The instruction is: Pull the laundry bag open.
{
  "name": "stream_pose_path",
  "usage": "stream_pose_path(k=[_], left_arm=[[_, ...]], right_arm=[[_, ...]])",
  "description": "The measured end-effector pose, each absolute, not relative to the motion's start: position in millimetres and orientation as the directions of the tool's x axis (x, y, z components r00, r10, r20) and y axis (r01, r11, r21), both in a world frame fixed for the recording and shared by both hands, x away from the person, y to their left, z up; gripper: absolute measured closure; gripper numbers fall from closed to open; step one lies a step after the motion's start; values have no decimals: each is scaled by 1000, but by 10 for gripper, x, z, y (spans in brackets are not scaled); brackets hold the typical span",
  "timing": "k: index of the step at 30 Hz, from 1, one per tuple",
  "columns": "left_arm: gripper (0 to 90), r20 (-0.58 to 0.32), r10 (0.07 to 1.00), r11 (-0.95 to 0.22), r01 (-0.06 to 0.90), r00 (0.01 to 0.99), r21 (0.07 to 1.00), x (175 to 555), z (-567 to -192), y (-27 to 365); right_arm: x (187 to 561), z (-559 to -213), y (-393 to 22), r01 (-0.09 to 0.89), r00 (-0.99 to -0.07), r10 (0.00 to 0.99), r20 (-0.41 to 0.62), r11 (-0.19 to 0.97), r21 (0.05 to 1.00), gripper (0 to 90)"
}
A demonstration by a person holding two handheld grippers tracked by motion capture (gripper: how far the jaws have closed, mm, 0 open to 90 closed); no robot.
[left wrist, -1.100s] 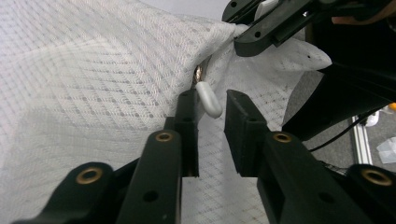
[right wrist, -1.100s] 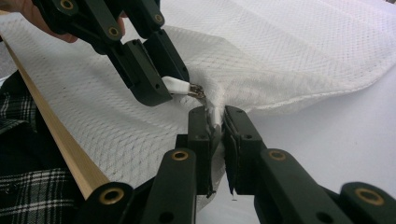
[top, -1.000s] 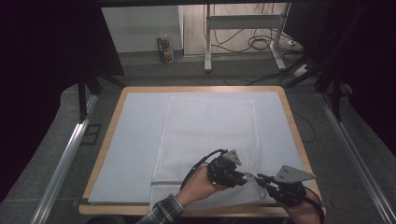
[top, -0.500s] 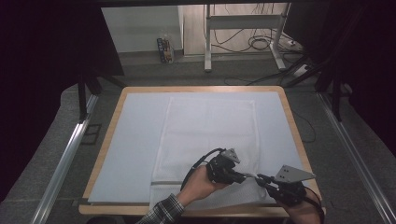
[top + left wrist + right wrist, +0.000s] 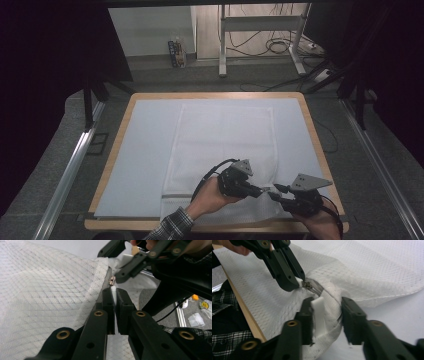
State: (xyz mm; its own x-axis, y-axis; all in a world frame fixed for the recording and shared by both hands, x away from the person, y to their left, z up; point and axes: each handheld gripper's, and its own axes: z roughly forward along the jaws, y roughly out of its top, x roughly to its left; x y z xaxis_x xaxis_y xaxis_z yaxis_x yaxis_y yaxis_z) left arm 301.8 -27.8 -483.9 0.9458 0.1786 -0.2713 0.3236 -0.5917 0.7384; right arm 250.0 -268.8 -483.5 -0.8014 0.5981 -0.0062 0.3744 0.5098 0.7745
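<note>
At the table's (image 5: 127,117) near edge, a white tab by the zipper (image 5: 112,280) of the white mesh laundry bag (image 5: 225,135) is pinched between the pressed-together jaws of the left gripper (image 5: 263,190). Just beside it, the right gripper (image 5: 276,191) is held with jaws that have just been opening, the bag's bunched corner lying loosely between them. Farther off, the rest of the bag is spread flat mid-table.

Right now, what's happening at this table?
A person with a gripper in each hand is working on a white mesh laundry bag lying flat on the table, at its zippered near corner. The left gripper is shut on a white tab at the zipper's edge, right beside the small metal zipper pull. The right gripper straddles a bunched fold of the mesh next to the zipper; its jaws have just been opening, with a gap on one side, so its hold looks loose.
</note>
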Motion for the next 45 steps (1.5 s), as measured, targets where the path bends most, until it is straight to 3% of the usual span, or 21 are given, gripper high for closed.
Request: stream_pose_path(k=[6,16,45], left_arm=[[871,-254,186,-596,314,949,739,3010,-4844,-277],[875,-206,221,-630,301,953,716,2968,-4860,-247],[874,-218,267,-632,342,939,695,2961,-4951,59]], right_arm=[[2487,-4807,-2670,365,-801,598,-32,530,766,826],[2464,-4791,-2638,372,-787,612,-69,562,739,839],[2468,-4837,-2729,402,-773,632,-48,548,734,838]])
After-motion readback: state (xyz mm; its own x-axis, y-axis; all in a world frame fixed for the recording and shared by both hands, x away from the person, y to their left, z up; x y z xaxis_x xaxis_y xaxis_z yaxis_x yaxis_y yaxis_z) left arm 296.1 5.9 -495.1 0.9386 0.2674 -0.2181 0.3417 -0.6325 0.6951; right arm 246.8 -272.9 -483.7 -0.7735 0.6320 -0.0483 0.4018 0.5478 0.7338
